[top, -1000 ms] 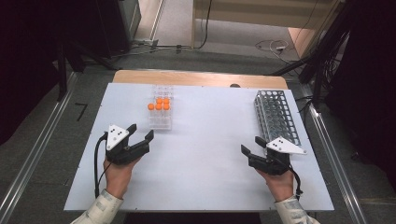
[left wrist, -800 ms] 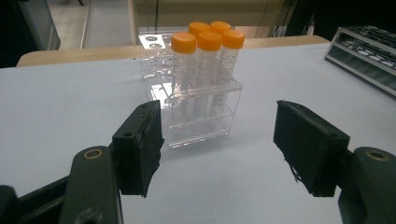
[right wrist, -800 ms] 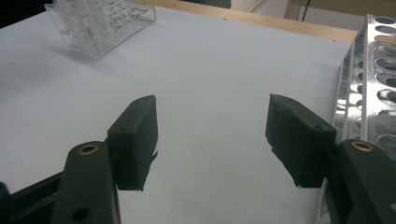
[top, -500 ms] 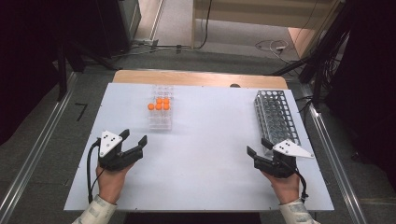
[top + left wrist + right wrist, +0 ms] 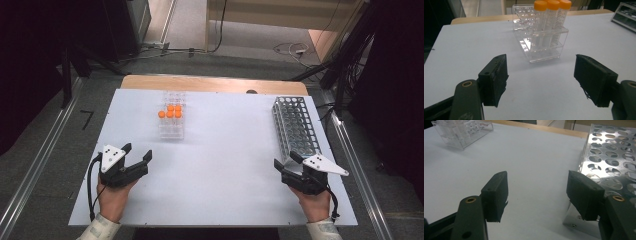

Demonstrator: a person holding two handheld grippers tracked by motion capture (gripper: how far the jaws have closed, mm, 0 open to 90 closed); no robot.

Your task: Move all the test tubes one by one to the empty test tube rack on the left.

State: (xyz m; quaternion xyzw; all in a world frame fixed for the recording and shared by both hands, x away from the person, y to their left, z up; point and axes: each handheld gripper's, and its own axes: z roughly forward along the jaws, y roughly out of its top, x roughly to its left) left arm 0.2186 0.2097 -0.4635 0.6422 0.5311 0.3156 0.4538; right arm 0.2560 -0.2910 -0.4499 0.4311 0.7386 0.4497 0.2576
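Clear plastic rack w/ orange-capped tubes is seen at 12 o'clock from the left gripper, apart. Jaws have just been opening, wide, nothing between. Right gripper: wide, empty, beside the steel rack. Tubes judged light, stiff, slick; best gripped just below the cap.

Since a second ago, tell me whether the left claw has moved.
Yes. The left claw has drawn back toward the table's near edge, away from the clear rack, and its jaws have just been opening, nothing between them.

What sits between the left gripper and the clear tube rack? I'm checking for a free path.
Nothing: in the left gripper view, only bare white table lies between the open left gripper and the clear rack. The high view agrees.
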